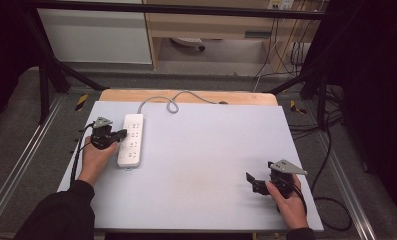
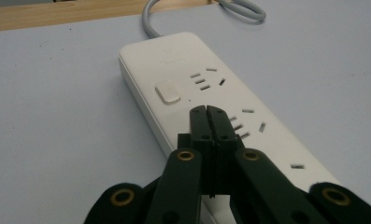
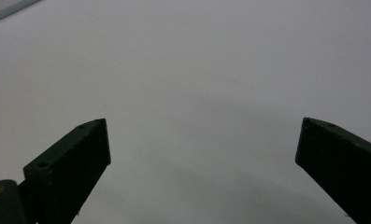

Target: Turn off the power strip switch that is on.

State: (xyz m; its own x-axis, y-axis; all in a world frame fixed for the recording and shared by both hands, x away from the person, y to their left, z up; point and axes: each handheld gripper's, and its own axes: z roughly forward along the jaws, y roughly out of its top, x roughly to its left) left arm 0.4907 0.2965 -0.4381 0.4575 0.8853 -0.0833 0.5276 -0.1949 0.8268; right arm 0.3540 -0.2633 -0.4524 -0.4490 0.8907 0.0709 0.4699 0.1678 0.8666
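One power strip (image 1: 130,140), long axis front-to-back; left fingers (image 2: 206,114) pressed together, right fingers (image 3: 92,149) spread.

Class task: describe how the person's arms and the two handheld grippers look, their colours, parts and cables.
Both grippers, left gripper and right gripper, are black with two flat jaws, brass-coloured rivets, a grey three-cornered plate on top and a trailing black cable. The left arm wears a dark sleeve.

Even overhead light on my bench (image 1: 196,165), no glare; room edges fall dark. My jaws throw soft shadows, look blurred close up.
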